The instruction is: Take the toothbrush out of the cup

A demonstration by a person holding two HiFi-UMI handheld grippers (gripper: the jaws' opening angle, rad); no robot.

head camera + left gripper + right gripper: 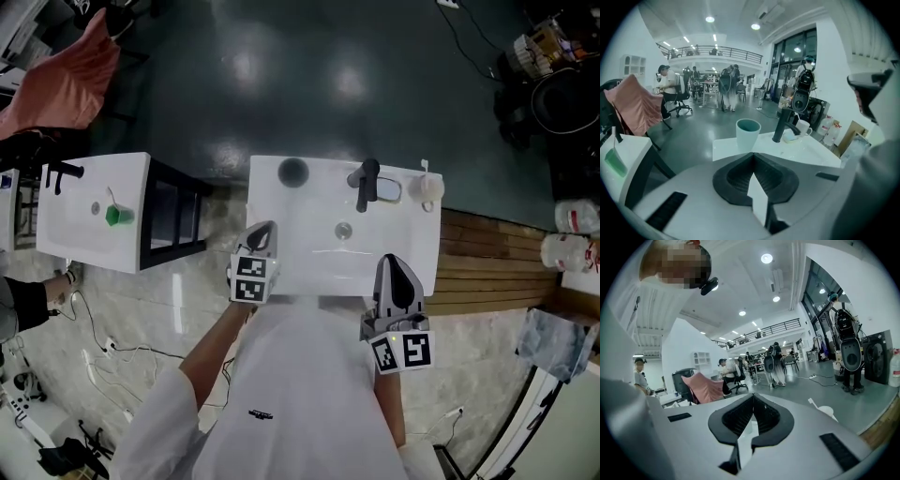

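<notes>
A white cup [429,189] stands at the sink counter's far right corner, with a white toothbrush [424,168] upright in it. In the right gripper view the same cup [828,411] and toothbrush [813,403] peek over the gripper body at the right. My right gripper [391,260] is shut and empty, held over the counter's near edge, well short of the cup. My left gripper [267,228] is also shut and empty, near the counter's left front. A second, pale green cup [748,133] stands ahead of it at the far left corner.
A black faucet [366,183] rises behind the basin [319,239], with a soap dish [386,190] beside it. Another white sink unit [70,234] with a green cup [117,216] stands to the left. Wooden decking [497,258] lies to the right. People stand in the hall behind [726,86].
</notes>
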